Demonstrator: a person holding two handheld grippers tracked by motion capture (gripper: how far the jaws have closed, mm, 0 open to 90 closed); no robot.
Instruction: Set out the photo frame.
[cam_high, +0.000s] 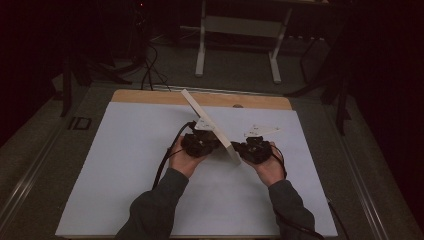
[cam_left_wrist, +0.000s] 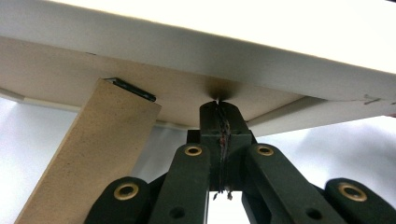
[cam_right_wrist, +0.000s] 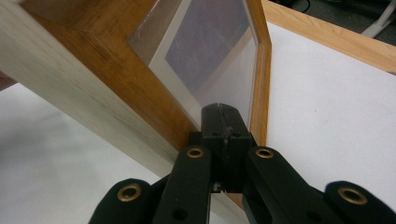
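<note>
A wooden picture frame (cam_high: 212, 127) stands tilted on its edge at the middle of the table, between my two grippers. My left gripper (cam_high: 212, 145) is shut with nothing between its jaws, and its tips (cam_left_wrist: 219, 105) touch the frame's brown backing board (cam_left_wrist: 177, 88), beside the fold-out prop leg (cam_left_wrist: 93, 154). My right gripper (cam_high: 241, 148) is also shut and empty, its tips (cam_right_wrist: 224, 109) meeting the front at the lower edge of the glass (cam_right_wrist: 210, 51), inside the wooden border (cam_right_wrist: 116, 79). A hand holds each gripper from below.
A white sheet (cam_high: 125, 165) covers the table, with a strip of bare wood (cam_high: 150, 97) along the far edge. Beyond it a white stand (cam_high: 240, 30) and cables (cam_high: 150, 70) sit on the dark floor. Both forearms come in from the bottom.
</note>
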